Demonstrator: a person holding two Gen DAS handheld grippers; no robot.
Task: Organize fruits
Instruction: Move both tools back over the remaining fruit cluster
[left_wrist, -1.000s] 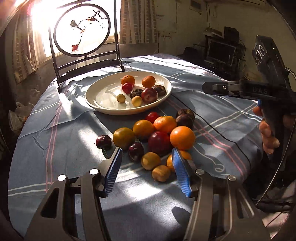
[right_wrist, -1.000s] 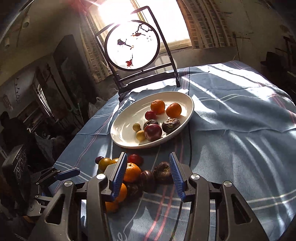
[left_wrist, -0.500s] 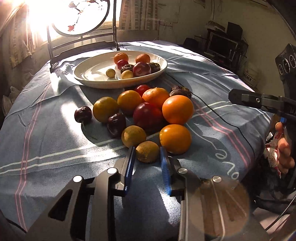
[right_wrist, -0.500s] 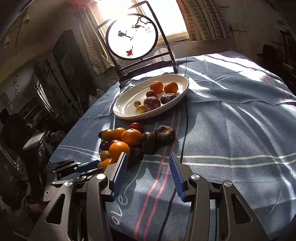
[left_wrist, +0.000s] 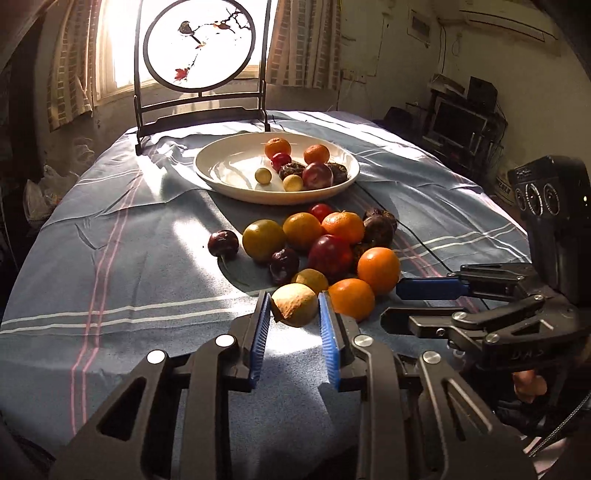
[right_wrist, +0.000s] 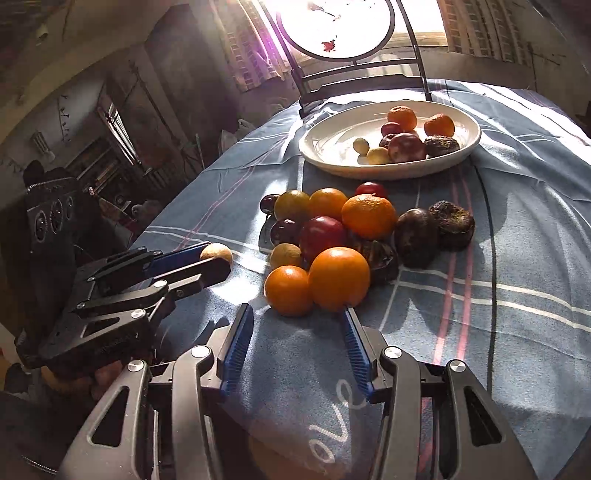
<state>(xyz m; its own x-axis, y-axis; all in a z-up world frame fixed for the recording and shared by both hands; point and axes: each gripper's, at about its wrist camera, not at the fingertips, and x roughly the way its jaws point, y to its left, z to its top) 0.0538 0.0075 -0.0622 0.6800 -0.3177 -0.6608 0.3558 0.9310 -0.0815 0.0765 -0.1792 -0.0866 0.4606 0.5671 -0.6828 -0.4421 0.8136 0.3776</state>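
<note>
Because the small tan fruit (left_wrist: 294, 305) looks light and round, the left gripper (left_wrist: 294, 314) clamps its middle, while the right gripper (right_wrist: 297, 330) hangs open.

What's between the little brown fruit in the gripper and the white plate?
In the left wrist view, the fruit pile on the tablecloth lies between the brown fruit and the plate.

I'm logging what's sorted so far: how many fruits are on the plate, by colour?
Orange fruits: 2
Red fruits: 2
Dark brown fruits: 2
Pale yellow fruits: 2
Total on the plate: 8
</note>
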